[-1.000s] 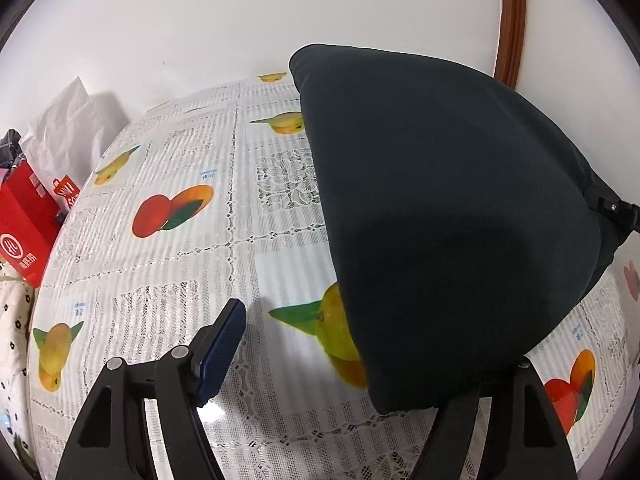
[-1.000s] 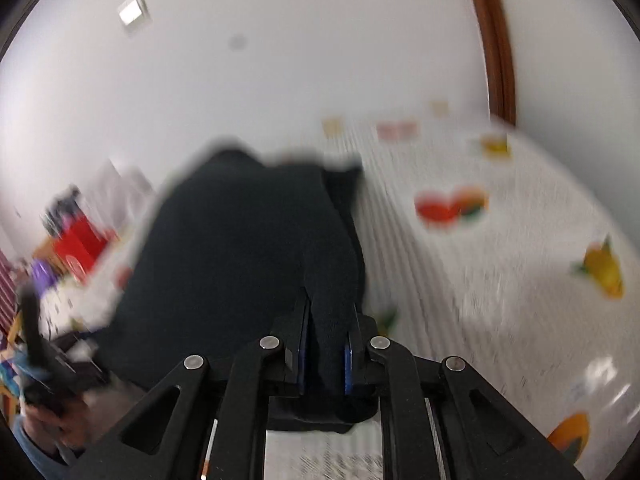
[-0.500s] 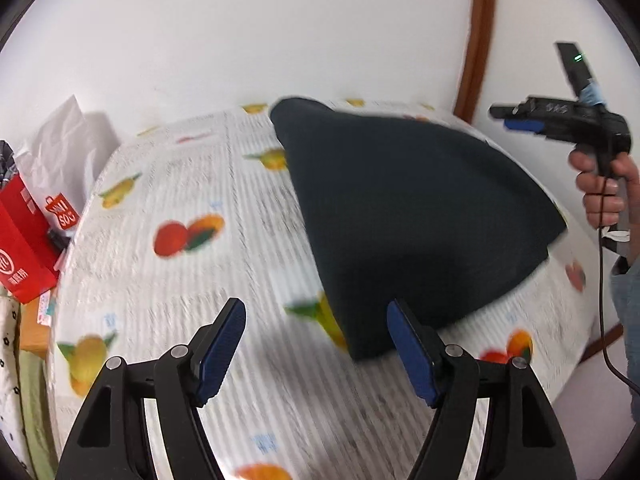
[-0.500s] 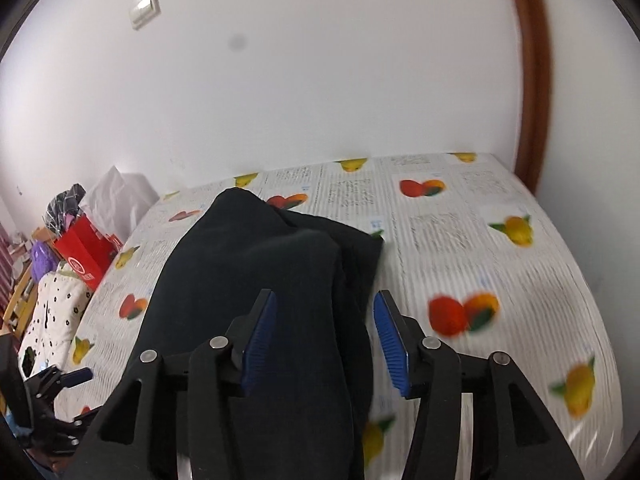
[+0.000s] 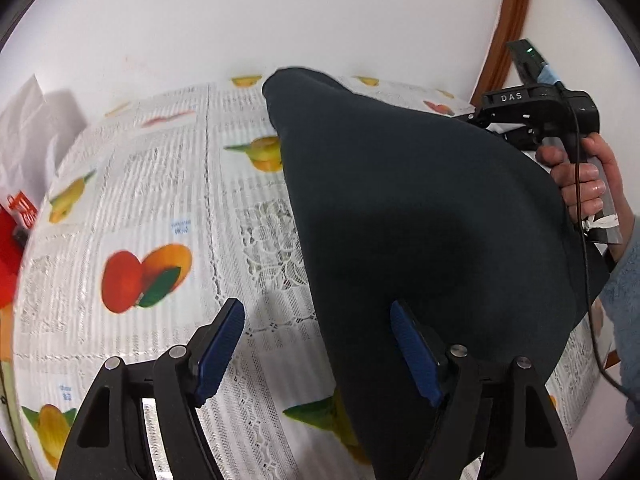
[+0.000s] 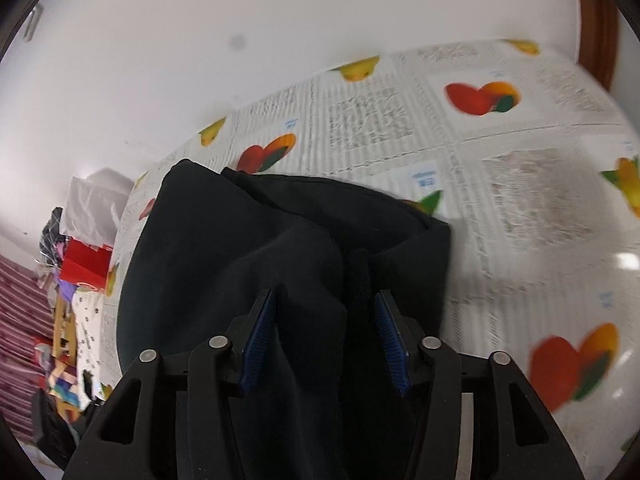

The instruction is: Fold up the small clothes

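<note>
One dark garment [image 5: 420, 216], two tongs

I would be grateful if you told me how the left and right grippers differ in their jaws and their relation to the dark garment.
The left gripper stands wide, jaws opening, straddling only the edge of the dark garment over the fruit-print tablecloth. The right gripper is narrower, jaws closing around a bunched fold without pressing it. Both have blue pads and black fingers.
</note>
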Demonstrator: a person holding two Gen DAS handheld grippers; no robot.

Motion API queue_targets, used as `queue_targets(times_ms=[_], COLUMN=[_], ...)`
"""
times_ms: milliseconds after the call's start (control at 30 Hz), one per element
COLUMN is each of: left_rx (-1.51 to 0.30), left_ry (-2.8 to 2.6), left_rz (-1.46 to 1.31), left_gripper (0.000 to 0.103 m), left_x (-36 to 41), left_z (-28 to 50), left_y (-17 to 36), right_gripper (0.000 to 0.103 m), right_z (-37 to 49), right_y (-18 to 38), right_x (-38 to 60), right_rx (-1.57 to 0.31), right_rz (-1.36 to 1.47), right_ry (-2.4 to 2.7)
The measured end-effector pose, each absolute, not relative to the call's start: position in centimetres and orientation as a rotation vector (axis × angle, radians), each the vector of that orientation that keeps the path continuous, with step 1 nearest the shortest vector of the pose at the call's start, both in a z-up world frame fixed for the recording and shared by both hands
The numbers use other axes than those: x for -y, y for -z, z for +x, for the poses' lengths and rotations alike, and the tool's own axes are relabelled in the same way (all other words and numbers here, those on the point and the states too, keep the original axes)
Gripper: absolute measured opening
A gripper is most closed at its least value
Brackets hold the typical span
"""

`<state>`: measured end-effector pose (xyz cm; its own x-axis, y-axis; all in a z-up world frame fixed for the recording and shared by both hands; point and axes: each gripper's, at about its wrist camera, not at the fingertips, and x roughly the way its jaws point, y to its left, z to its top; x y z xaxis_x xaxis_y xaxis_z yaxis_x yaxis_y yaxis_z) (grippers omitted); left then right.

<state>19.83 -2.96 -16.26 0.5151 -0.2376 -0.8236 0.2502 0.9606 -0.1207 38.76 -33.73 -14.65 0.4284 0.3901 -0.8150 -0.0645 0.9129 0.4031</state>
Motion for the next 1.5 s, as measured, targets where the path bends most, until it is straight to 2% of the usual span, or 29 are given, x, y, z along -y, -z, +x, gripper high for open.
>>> queue_targets(times_ms=[33, 67, 133, 167, 300, 400, 467, 600, 667, 733, 900, 1000, 1300, 1500], left_rx=[-0.999, -1.0, -0.993, -0.991, -0.979, -0.97, -0.959, -0.949, -0.941, -0.935, -0.927, -0.916, -0.834, -0.755], left_ry=[0.292, 0.295, 0.294, 0.291, 0.282, 0.266, 0.262, 0.249, 0.24, 0.242, 0.218, 0.203, 0.169, 0.134], left_rz=[0.012, 0.016, 0.031, 0.035, 0.051, 0.061, 0.062, 0.058, 0.058, 0.053, 0.054, 0.055, 0.018, 0.002], left_gripper=[0.077, 0.077, 0.077, 0.077, 0.077, 0.077, 0.076, 0.074, 0.074, 0.074, 0.074, 0.074, 0.074, 0.084], left_x=[2.9, 2.9, 3.0, 3.0, 3.2, 3.2, 3.1, 3.2, 3.2, 3.2, 3.2, 3.3, 3.4, 3.2], left_z=[20.0, 19.9, 19.7, 19.7, 19.6, 19.4, 18.9, 17.8, 17.0, 16.2, 14.0, 12.7, 7.9, 4.2], left_y=[16.5, 16.4, 16.4, 16.4, 16.2, 16.0, 15.7, 15.4, 15.2, 15.0, 14.7, 14.2, 9.9, 6.0], right_gripper=[0.009, 0.007, 0.006, 0.006, 0.006, 0.01, 0.017, 0.021, 0.035, 0.044, 0.044, 0.043, 0.044, 0.058], right_z=[38.5, 37.6, 34.9, 34.3, 36.5, 35.7, 33.9, 28.5, 25.3, 21.8, 16.2, 13.6, 8.0, 4.8], right_y=[13.8, 12.4, 9.8, 9.7, 13.2, 12.6, 11.3, 9.7, 9.4, 9.9, 14.6, 15.9, 9.6, 5.2], right_x=[33.5, 33.6, 34.6, 34.7, 33.5, 34.0, 35.0, 37.0, 37.3, 37.4, 36.3, 36.7, 34.8, 32.9], right_rx=[-1.035, -0.922, -0.655, -0.626, -0.82, -0.85, -0.84, -0.831, -0.828, -0.826, -0.927, -0.915, -0.807, -0.758], right_rz=[0.297, 0.263, 0.221, 0.203, 0.084, 0.088, 0.109, 0.131, 0.143, 0.16, 0.128, 0.167, 0.127, 0.071], right_ry=[-0.31, -0.341, -0.312, -0.314, -0.186, -0.137, -0.112, -0.113, -0.129, -0.15, -0.143, -0.107, 0.028, 0.058])
